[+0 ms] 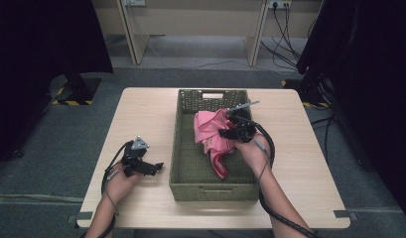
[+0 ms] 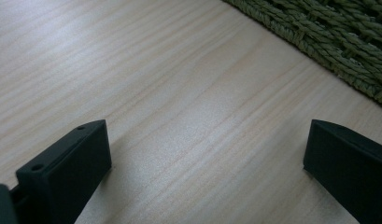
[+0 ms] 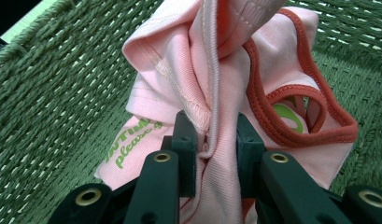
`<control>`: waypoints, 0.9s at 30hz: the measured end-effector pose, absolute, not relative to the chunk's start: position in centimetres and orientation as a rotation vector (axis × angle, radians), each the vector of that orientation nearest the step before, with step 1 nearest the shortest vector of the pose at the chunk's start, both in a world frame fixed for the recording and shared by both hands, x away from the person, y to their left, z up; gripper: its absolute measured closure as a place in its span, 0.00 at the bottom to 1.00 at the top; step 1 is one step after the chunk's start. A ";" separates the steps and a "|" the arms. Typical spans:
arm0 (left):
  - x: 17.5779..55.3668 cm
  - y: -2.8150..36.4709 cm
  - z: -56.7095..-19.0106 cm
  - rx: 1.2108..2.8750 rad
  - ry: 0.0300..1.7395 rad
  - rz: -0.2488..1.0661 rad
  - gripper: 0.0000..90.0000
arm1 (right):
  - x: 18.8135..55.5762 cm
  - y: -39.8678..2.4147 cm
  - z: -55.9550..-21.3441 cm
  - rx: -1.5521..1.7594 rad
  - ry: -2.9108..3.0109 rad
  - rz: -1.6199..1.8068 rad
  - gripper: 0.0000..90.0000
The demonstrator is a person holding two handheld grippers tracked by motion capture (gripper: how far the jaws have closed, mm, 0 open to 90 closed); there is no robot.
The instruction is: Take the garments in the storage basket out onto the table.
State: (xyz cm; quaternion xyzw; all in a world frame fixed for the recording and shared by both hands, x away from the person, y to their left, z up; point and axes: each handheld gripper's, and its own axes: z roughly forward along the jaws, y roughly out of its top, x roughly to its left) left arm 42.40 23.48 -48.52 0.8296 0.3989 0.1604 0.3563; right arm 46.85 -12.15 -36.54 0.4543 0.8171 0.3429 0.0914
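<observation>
Right gripper view shows the right claw [image 3: 212, 140] clamped on the pink shirt [image 3: 212, 70] inside the basket [image 3: 48, 116] — left claw [image 2: 202, 163] apart, beside it.

Pink garment [image 3: 226, 70] with red trim, green lettering; green basket [image 1: 183, 144].

basket [image 1: 183, 148] mid-table [image 1: 309, 163] | garment [image 1: 210, 130] in basket, in right gripper [image 1: 236, 130] | left gripper [image 1: 148, 167] on table, left of basket
</observation>
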 end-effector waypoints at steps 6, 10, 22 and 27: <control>42.4 23.5 -48.5 2.142 1.030 0.414 0.00 | 46.4 -12.6 -36.4 1.344 2.405 1.087 0.85; 42.4 23.5 -48.5 2.142 1.030 0.414 0.00 | 46.1 -12.7 -36.1 1.329 2.395 1.112 0.85; 42.4 23.5 -48.5 2.142 1.030 0.414 0.00 | 45.5 -13.4 -35.4 1.284 2.355 1.203 0.84; 42.4 23.5 -48.5 2.142 1.030 0.414 0.00 | 45.2 -13.7 -34.8 1.260 2.341 1.230 0.84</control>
